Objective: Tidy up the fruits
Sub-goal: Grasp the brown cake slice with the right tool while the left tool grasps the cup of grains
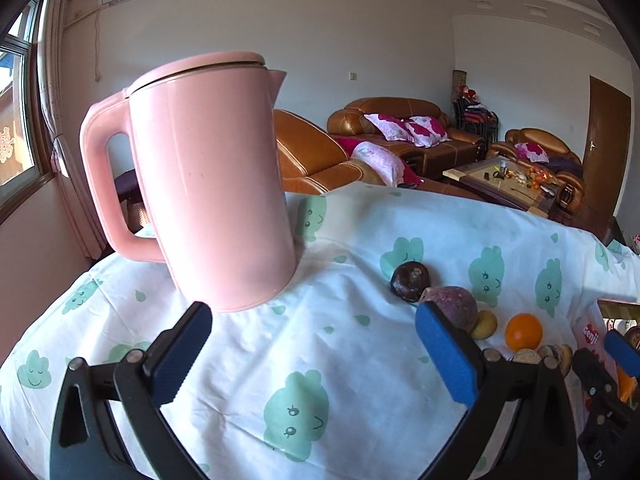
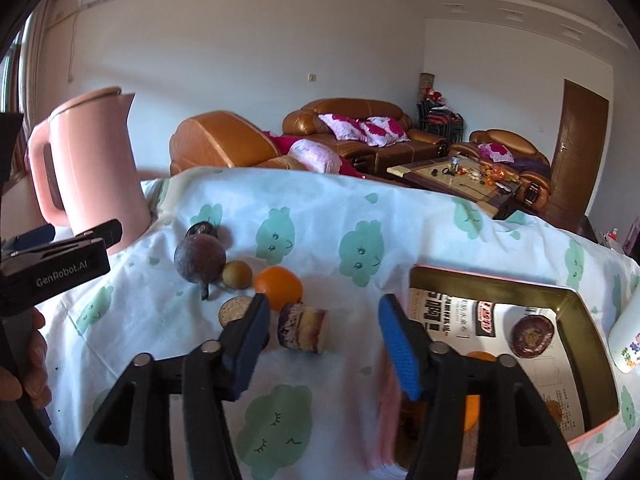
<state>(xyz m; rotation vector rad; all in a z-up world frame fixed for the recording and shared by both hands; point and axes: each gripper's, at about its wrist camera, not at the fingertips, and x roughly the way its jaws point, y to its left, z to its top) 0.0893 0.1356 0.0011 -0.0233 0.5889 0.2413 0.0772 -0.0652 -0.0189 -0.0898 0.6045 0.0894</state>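
Observation:
Several fruits lie on the cloud-print cloth (image 2: pixel 360 208): a big purple fruit (image 2: pixel 199 258), a small dark one behind it (image 1: pixel 410 280), a small yellow-green fruit (image 2: pixel 237 275), an orange (image 2: pixel 279 287), a round tan piece (image 2: pixel 234 309) and a cut purple-skinned chunk (image 2: pixel 303 328). A gold tin box (image 2: pixel 576 300) at the right holds a dark round fruit (image 2: pixel 533 336) and orange pieces (image 2: pixel 472 404). My right gripper (image 2: pixel 324 344) is open just in front of the cut chunk. My left gripper (image 1: pixel 316 352) is open and empty, left of the fruits.
A tall pink kettle (image 1: pixel 208 184) stands on the table's far left, close ahead of my left gripper. A white bottle (image 2: pixel 624 340) is at the right edge beside the box. Brown sofas (image 2: pixel 352 128) and a coffee table (image 2: pixel 460 176) lie beyond the table.

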